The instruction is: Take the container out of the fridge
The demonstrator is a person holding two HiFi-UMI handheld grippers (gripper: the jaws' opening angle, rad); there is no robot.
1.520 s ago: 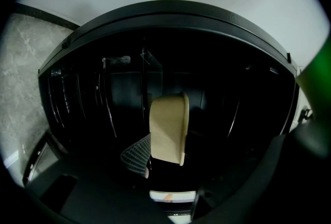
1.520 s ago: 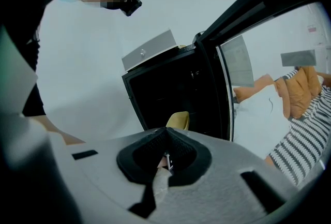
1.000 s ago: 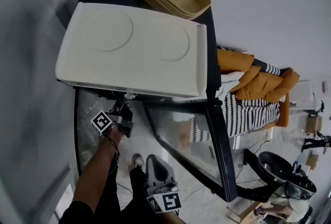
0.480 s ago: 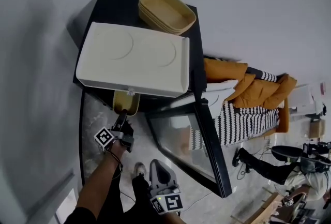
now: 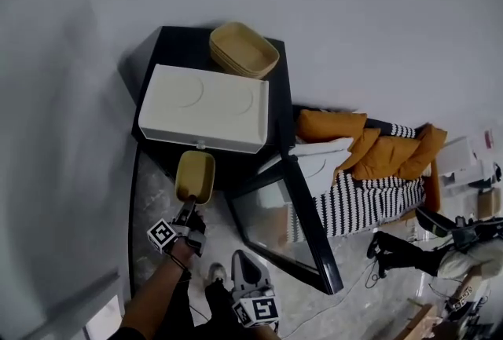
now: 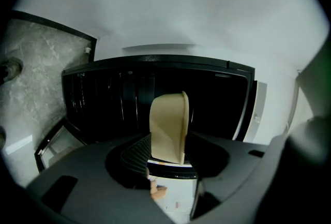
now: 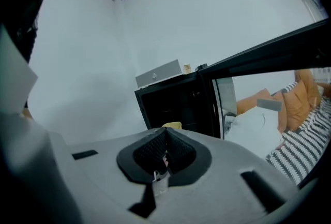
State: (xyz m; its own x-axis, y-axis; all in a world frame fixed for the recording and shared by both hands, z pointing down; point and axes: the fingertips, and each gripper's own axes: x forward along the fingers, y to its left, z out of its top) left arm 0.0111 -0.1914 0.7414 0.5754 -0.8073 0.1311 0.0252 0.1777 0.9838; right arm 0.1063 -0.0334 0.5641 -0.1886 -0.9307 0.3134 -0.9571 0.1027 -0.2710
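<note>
Tan container (image 5: 195, 176) in left tool (image 5: 188, 210)

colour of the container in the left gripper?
Plain tan, no pattern. The container shows best in the head view.

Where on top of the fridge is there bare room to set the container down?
Only the far-left corner of the fridge top, bordered by the white appliance and the stack of tan trays, is bare; they crowd the rest.
</note>
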